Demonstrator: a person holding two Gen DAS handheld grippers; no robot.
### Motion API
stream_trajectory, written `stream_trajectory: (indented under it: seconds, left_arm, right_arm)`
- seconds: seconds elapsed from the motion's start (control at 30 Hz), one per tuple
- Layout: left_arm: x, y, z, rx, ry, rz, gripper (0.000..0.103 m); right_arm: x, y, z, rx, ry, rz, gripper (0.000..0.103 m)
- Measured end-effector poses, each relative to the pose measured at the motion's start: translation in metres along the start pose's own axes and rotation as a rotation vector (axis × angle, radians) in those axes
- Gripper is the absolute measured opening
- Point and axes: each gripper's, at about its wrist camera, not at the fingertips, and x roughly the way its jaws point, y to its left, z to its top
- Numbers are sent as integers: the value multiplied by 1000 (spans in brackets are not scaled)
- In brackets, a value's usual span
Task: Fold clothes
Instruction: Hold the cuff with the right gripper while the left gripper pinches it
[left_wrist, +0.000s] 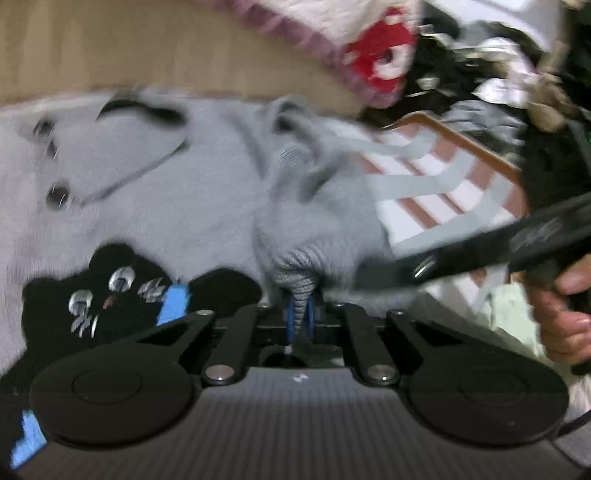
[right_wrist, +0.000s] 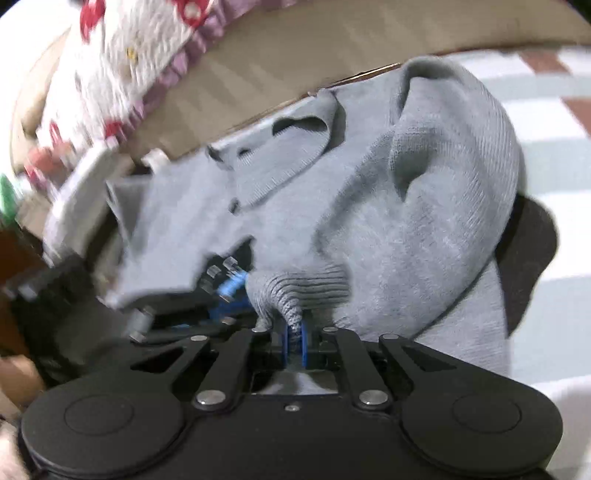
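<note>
- Left claw (left_wrist: 300, 317): blue pads clamped on a ribbed grey cuff (left_wrist: 295, 269) of the sweater (left_wrist: 155, 199).
- Right claw (right_wrist: 295, 339): pads likewise closed on a ribbed edge (right_wrist: 306, 286) of the same sweater (right_wrist: 424, 229).
- Sweater: mostly spread on a striped bed cover (left_wrist: 436, 192), black cat patch (left_wrist: 96, 291) up; the gripped part rises bunched toward both claws. Both views are motion-blurred.
- Risk: each claw holds only a thin pinch of rib. A sharp tug may pull the knit free, and the sleeve would drop crooked.
- Risk: the claws sit close together; the left claw shows just beside the right one. A collision or crossed fabric could twist the fold.
- Risk: the bunched folds (right_wrist: 406, 155) may set as creases unless laid flat.
- Risk: a clothes heap (left_wrist: 480, 74) lies near; dragged cloth may snag it.
</note>
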Motion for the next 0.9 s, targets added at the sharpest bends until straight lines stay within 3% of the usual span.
stream_trajectory:
  seconds: [0.07,0.1,0.23,0.37,0.47,0.53,0.57,0.6,0.67,0.73,0.8,0.9]
  left_arm:
    - [-3,2,-1,-18,-10,24,6]
    - [-4,3,-2,-26,-15,36,5]
    - [-10,6,-4,-61,-35,84,5]
    - [-10,3,-1,-68,-30,120,6]
    - [-9,0,5,-88,-33,85,5]
    - [-10,-1,10,-107,-40,46,5]
    - [-10,-2,13,-117,-43,27,5]
    - [-11,-2,15,-128,-40,13,5]
    - [-13,-1,18,-148,-43,-7,5]
    - [-13,1,20,-174,-39,-22,5]
    - [-12,2,20,-181,-32,-27,5]
    - [-12,2,18,-192,-28,-51,5]
  right_arm:
    - [-8,-12,4,124,-66,115,9]
    - [-12,-16,5,160,-98,121,8]
    - [-6,-10,6,73,-102,-106,6]
    - [16,26,-3,-234,-56,-411,4]
    - [32,47,-13,-389,-3,-530,5]
    - [31,63,-21,-454,-4,-534,10]
    - [25,73,-26,-492,-26,-526,12]
    - [19,82,-31,-527,-52,-521,20]
    - [6,96,-38,-591,-117,-523,22]
    - [-7,109,-45,-655,-183,-524,21]
    - [-15,118,-50,-700,-217,-472,13]
    - [3,112,-41,-662,-116,-396,4]
